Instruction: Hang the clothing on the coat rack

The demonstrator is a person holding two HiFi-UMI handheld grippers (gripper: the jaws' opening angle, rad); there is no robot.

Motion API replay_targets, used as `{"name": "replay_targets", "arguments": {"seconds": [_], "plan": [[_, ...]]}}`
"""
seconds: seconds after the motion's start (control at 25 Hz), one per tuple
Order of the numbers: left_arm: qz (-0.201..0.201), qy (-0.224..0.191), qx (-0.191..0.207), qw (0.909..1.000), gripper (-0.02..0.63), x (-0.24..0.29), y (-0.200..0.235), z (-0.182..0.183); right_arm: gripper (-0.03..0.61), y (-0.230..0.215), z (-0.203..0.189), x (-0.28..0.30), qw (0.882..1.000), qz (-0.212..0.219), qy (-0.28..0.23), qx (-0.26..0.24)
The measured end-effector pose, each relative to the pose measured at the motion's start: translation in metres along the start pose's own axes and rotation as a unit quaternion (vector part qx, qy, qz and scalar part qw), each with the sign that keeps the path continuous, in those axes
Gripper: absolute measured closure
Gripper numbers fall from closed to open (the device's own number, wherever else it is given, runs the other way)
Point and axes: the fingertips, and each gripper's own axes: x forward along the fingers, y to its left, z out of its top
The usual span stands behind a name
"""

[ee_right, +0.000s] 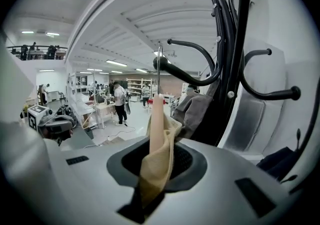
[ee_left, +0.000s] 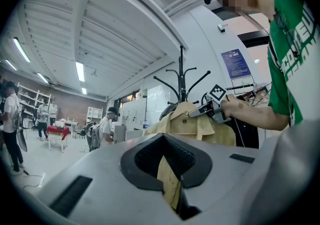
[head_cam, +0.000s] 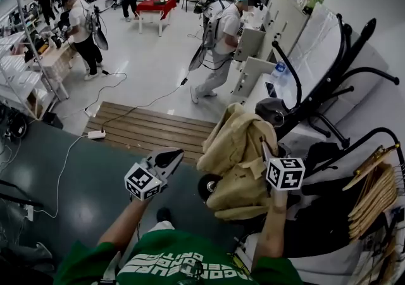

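Observation:
A tan shirt (head_cam: 234, 157) hangs on a wooden hanger (ee_right: 157, 119) in front of the black coat rack (head_cam: 316, 97). My right gripper (head_cam: 266, 149) is shut on the hanger's neck and the collar cloth, held upright. The hanger's metal hook (ee_right: 159, 66) stands just beside a curved rack arm (ee_right: 187, 76). My left gripper (head_cam: 176, 154) is to the shirt's left, shut on a strip of the shirt's fabric (ee_left: 167, 179). A grey garment (head_cam: 271, 109) hangs on the rack behind the shirt.
More wooden hangers (head_cam: 373, 192) hang at the right edge, with a dark garment (head_cam: 323, 151) beside them. A wooden platform (head_cam: 152, 128) and a power strip with cable (head_cam: 96, 133) lie on the floor. Several people stand farther back.

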Motion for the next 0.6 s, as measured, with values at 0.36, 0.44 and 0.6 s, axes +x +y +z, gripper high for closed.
{"name": "replay_targets", "arguments": {"seconds": [0.36,0.44,0.6], "plan": [[-0.009,0.008,-0.007,0.9999,0.611,0.011,0.01,-0.007,0.514,-0.01,-0.014,0.015,1.0,-0.009,0.017,0.02],[-0.011,0.009,-0.009,0.9999,0.611,0.013,0.012,-0.008,0.514,-0.014,-0.017,0.017,0.999,-0.011,0.018,0.026],[-0.015,0.011,-0.011,0.9998,0.611,0.016,0.013,-0.01,0.514,-0.021,-0.021,0.019,0.999,-0.018,0.02,0.035]]}}
